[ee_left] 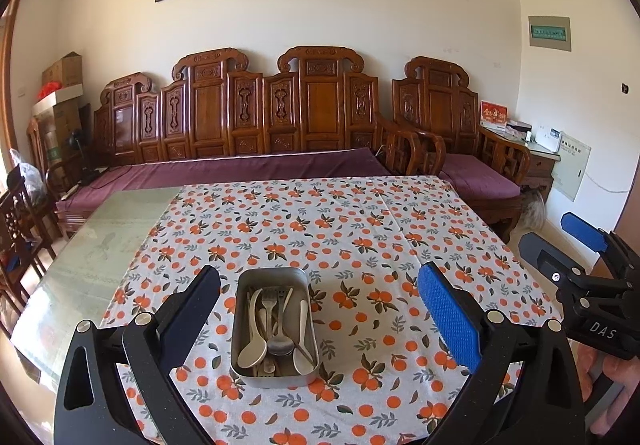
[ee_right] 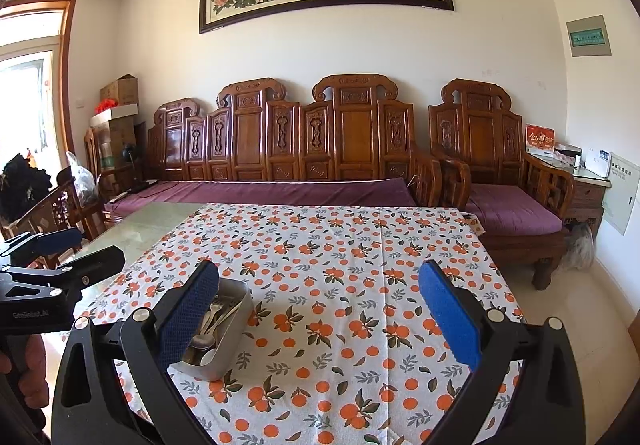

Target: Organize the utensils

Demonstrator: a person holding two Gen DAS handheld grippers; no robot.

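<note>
Holding both tools back from the work, I keep the whole bench point(ee_left: 120, 229) in sight, with its orange-print cloth point(ee_left: 360, 229) spread flat. My left hand-held gripper point(ee_left: 320, 305) hangs with its fingers spread wide on either side of the metal tin point(ee_left: 244, 361), gripping nothing. My right hand-held gripper point(ee_right: 320, 309) is just as wide and empty, over bare cloth beside the tin. Every utensil I can see lies in the tin: pale spoons point(ee_left: 253, 351), a fork point(ee_left: 269, 299), a metal spoon point(ee_left: 280, 344), loosely crossed, perhaps a knife beneath. That fits both a jumble awaiting sorting and a finished gathering.
</note>
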